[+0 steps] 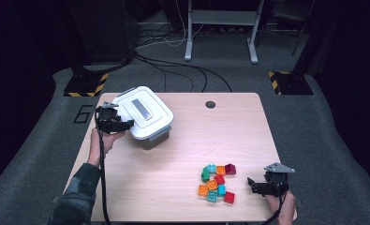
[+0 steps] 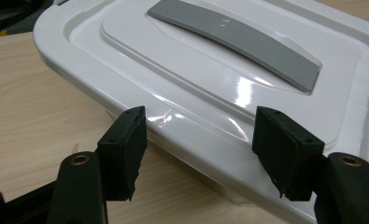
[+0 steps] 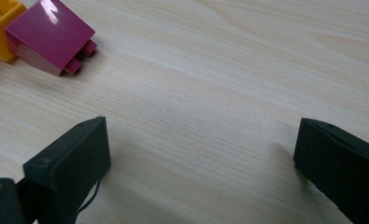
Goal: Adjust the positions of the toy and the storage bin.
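The reference thing is the white box [image 1: 145,117], a lidded plastic container with a grey handle [image 1: 142,109] set into its lid, standing toward the far left part of the wooden table [image 1: 182,140]. The left gripper [image 1: 122,123] is held just beside the box on its left side, level with the lid's edge; in the left gripper view the jaws stand spread, one on each side of a stretch of the lid [image 2: 210,93] rim, and whether the pads touch the rim cannot be told. The grey handle [image 2: 238,39] lies across the lid beyond the jaws. A pile of small toy bricks [image 1: 216,183] lies well apart from the box, toward the near right of the table; the bricks are orange, teal, green, red and magenta, packed close together. The right gripper [image 1: 253,185] rests low at the table surface just to the right of the pile, farther still from the box, its jaws spread wide with bare wood between them. In the right gripper view a magenta brick [image 3: 51,39] and a yellow-orange brick [image 3: 0,25] lie ahead of the jaws, near but not between them
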The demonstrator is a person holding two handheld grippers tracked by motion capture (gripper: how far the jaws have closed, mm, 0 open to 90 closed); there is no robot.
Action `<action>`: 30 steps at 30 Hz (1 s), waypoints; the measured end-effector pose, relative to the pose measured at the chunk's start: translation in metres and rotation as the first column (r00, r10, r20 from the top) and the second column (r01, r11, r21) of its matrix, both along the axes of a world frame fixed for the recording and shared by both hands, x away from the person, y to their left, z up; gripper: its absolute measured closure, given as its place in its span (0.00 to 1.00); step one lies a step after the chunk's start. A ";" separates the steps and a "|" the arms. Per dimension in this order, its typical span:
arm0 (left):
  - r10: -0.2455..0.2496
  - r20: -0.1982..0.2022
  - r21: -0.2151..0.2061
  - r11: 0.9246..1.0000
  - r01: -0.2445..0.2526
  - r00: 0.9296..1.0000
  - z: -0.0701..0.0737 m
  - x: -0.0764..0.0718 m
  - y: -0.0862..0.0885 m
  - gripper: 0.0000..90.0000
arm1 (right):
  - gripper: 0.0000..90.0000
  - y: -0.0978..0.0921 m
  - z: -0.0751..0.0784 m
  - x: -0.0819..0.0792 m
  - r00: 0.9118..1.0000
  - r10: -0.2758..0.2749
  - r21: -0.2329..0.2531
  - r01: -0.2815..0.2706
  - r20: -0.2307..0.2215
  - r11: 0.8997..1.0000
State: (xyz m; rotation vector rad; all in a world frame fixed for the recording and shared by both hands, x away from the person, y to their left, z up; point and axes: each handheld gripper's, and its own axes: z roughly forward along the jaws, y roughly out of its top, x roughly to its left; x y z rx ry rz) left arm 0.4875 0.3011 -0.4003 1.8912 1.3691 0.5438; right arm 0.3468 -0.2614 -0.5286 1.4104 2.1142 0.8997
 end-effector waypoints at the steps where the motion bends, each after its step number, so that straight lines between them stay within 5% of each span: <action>1: -0.002 0.000 0.000 1.000 0.002 1.000 0.000 0.000 0.000 0.40 | 0.03 0.000 0.000 0.000 1.000 0.001 0.000 -0.001 0.000 1.000; 18: -0.049 -0.003 -0.029 0.998 0.049 0.999 0.000 0.002 -0.002 0.53 | 0.04 0.000 0.000 0.000 1.000 0.003 0.001 -0.003 0.002 1.000; 30: -0.078 0.011 0.000 0.997 0.078 0.997 0.002 0.003 -0.010 0.59 | 0.04 0.000 0.000 0.000 1.000 0.004 0.003 -0.004 0.004 1.000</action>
